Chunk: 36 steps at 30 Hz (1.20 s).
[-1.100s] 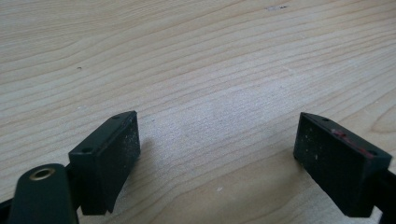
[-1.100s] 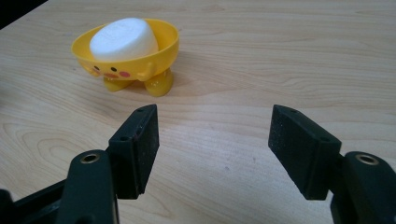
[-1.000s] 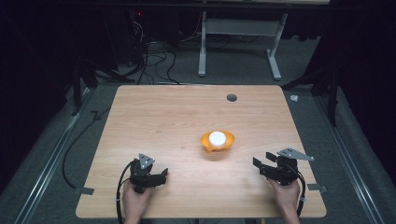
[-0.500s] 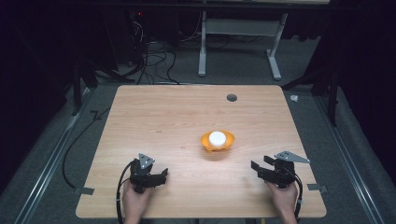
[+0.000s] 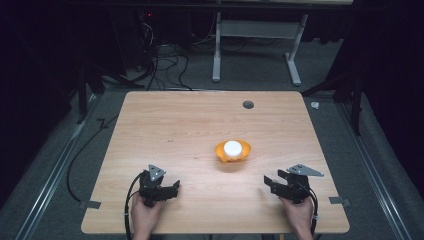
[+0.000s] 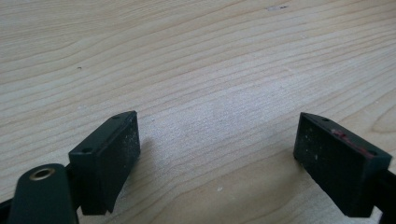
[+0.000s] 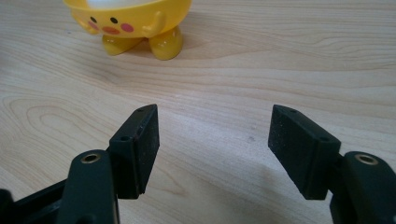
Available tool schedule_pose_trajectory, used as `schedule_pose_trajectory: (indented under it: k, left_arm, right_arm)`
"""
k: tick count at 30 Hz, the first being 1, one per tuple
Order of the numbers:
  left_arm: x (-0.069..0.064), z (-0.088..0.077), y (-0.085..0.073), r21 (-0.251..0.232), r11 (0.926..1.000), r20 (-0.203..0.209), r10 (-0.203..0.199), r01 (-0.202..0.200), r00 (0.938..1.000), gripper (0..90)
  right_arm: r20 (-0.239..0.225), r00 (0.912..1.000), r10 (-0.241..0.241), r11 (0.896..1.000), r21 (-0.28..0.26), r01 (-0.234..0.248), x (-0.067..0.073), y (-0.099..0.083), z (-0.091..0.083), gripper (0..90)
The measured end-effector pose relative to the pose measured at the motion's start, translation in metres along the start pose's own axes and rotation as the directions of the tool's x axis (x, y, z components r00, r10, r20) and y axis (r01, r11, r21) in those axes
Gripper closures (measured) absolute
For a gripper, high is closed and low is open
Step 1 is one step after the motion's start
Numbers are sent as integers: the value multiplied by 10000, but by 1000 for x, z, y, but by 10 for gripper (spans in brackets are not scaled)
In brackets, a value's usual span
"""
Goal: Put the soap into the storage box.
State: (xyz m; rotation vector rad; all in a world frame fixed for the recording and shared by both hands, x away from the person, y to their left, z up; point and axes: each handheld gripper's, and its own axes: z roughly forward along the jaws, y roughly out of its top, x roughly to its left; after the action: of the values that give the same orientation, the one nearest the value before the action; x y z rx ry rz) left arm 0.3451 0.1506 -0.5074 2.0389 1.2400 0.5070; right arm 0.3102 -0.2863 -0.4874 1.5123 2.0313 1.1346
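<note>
An orange-yellow chick-shaped bowl (image 5: 233, 155) stands on little feet right of the table's middle, with a white round thing (image 5: 232, 147) inside it. In the right gripper view the bowl (image 7: 133, 21) shows its painted face at the top left, ahead of the jaws. My right gripper (image 5: 270, 184) rests near the front right edge, open, with bare wood between its jaws (image 7: 214, 110). Near the front left sits my left gripper (image 5: 172, 189), also open over bare wood (image 6: 217, 117). Both are well apart from the bowl.
The wooden table (image 5: 175, 125) has a round cable hole (image 5: 248, 104) near its back edge. Bits of tape (image 5: 340, 201) stick out at the front corners. Cables (image 5: 160, 70) and a white desk frame (image 5: 255, 45) lie on the floor behind.
My right gripper has shifted slightly to the left and nearer the front edge. The left gripper and the bowl have not moved.
</note>
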Motion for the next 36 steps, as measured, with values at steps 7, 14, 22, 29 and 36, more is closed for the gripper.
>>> schedule_pose_trajectory:
  k: [7,14,22,29,36]
  left_arm:
    - [0,0,0,-1,10000,-1,-2,2,10000,149]
    - [0,0,0,1,10000,1,2,-2,10000,149]
    - [0,0,0,-1,10000,1,0,0,10000,149]
    - [0,0,0,-2,10000,1,1,-1,10000,149]
    - [0,0,0,-3,10000,1,-1,1,10000,149]
  right_arm:
    - [67,9998,-183,9997,158,182,3,-4,5,346]
    - [165,9991,-399,9987,336,393,7,-6,8,345]
    - [277,9982,-538,9973,507,523,11,-8,12,342]
    - [565,9940,-940,9928,802,894,16,-9,16,335]
    - [870,9864,-1393,9868,954,1310,21,-9,18,322]
